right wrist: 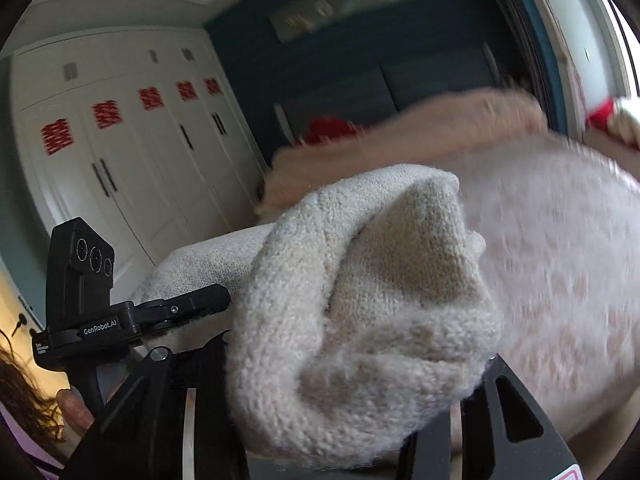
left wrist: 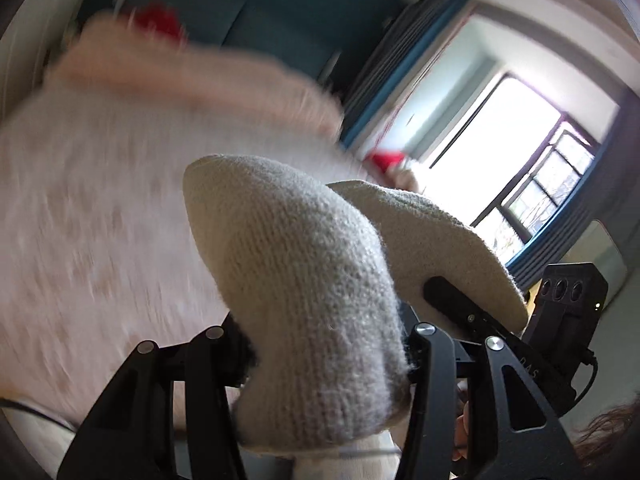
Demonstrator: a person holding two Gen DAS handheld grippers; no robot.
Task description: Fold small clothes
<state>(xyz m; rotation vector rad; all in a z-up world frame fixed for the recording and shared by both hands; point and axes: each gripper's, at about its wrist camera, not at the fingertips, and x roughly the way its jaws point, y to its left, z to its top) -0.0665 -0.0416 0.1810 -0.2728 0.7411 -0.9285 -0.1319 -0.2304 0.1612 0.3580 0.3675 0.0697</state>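
A cream knitted garment (left wrist: pixel 296 280) is bunched between the fingers of my left gripper (left wrist: pixel 320 364), which is shut on it and held up in the air. The same knit (right wrist: pixel 360 320) is bunched in my right gripper (right wrist: pixel 344 392), also shut on it. The fingertips of both are hidden under the wool. In the left wrist view the other gripper (left wrist: pixel 560 320) holds the stretched edge (left wrist: pixel 432 240) at the right. In the right wrist view the other gripper (right wrist: pixel 120 312) is at the left.
A blurred pink patterned bed cover (left wrist: pixel 100 220) lies behind and also shows in the right wrist view (right wrist: pixel 560 260). A peach blanket (right wrist: pixel 420 132) and red pillow (left wrist: pixel 158 24) lie at a teal headboard (left wrist: pixel 260 12). White wardrobes (right wrist: pixel 140 160) stand left, a bright window (left wrist: pixel 500 152) right.
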